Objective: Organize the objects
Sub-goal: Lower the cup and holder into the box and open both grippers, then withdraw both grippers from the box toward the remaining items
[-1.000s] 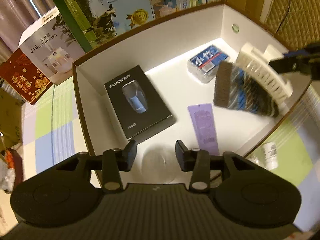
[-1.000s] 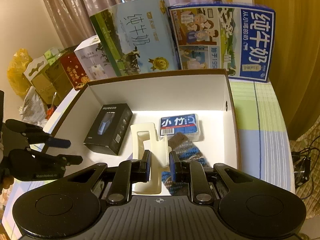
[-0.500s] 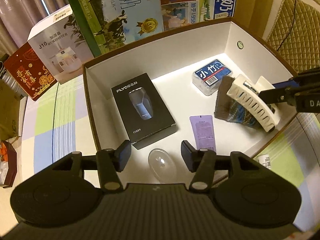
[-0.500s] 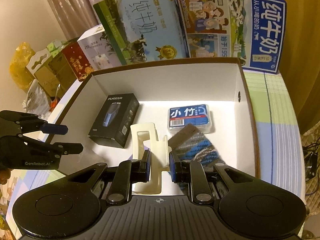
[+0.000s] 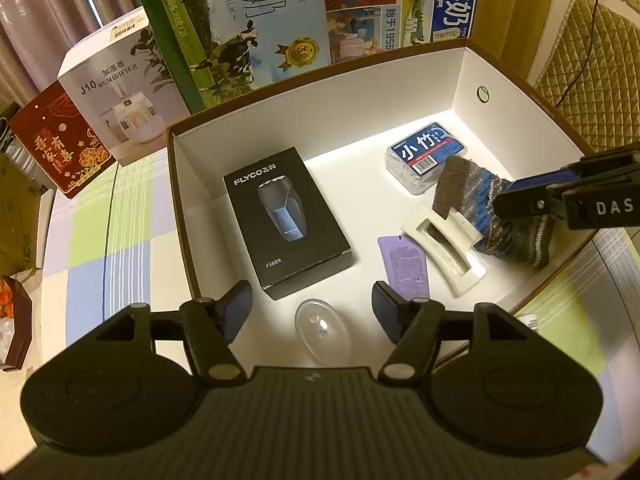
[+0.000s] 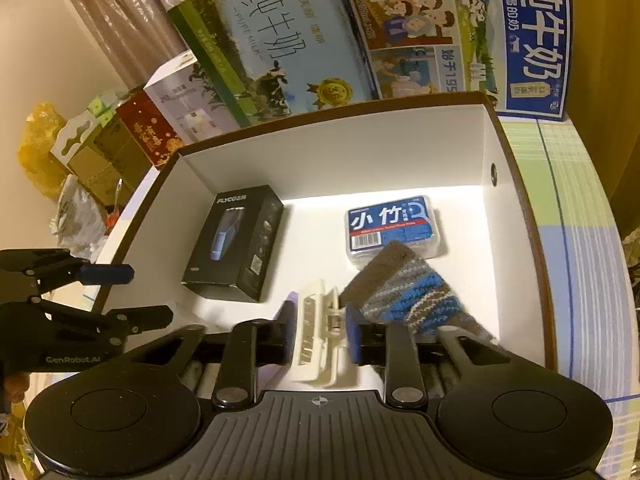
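Right tongs low — parted, level.

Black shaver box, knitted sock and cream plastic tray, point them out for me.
black shaver box [image 5: 286, 220], left wrist view, top face.
knitted sock [image 6: 404, 296], right wrist view, striped middle.
cream plastic tray [image 5: 444, 252], left wrist view, near rim.

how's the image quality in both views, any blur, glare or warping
Left wrist view: sharp, warm yellowish light, a bright band across the storage box floor at the far wall, straight box edges bowed by the fisheye. Right wrist view: softer overall, with the white clip between the right gripper fingers smeared; the milk cartons behind lean and curve near the frame edge.
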`<state>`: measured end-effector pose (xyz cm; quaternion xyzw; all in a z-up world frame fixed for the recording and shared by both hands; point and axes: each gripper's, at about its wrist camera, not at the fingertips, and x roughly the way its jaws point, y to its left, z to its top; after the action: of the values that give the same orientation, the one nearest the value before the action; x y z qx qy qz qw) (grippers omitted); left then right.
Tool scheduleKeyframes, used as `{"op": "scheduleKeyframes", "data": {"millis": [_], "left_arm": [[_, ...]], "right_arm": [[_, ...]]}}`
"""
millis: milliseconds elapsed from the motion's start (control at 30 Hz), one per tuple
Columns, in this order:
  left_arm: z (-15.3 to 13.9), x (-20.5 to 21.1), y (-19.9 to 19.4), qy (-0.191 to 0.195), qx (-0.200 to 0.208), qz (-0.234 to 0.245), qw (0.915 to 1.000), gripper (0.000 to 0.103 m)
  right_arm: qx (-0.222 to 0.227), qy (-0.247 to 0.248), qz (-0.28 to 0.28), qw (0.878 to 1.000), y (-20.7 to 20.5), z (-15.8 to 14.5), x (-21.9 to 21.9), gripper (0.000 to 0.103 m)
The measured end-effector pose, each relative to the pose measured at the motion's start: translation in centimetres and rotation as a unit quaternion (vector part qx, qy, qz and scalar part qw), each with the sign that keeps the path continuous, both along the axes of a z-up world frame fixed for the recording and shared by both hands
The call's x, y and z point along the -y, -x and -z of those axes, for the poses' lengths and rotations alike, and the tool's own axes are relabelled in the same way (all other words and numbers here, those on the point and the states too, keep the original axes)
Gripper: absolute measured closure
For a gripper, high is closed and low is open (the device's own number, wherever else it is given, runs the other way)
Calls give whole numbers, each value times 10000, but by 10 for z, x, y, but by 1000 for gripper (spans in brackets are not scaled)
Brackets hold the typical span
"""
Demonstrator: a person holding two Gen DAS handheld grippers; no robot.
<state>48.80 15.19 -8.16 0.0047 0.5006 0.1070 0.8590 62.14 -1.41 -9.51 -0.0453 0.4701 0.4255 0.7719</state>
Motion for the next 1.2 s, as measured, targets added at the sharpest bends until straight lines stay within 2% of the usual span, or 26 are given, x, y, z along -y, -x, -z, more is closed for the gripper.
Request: {"op": "scheduleKeyframes", "data": {"millis": [67,200,267,467,567,833,1200], "left_arm": [[0,0,0,15,2,-5,10000,40],[-1,0,0,24,15,-21,10000,38],[-2,0,0,34,34,-31,10000,35],[-7,4,3,61,103,-38,9999,32],[-10,6,5,68,133,-40,9999,30],[-21,13,14,108,267,-116,9995,23],[-43,25,29,130,460,-222,9986,16]], "right_arm": [[57,26,-13,10000,1,-2,2,55],[137,125,-74,9998,3,-4,5,45],[169,165,-62,9997,3,-4,7,36],[273,244,-11,9993,6,-7,14,19],[378,280,36,9989,9,-11,17,13],[567,268,170,9979,18,-22,26,5],[719,99,275,9970,38,-41,41,4]]}}
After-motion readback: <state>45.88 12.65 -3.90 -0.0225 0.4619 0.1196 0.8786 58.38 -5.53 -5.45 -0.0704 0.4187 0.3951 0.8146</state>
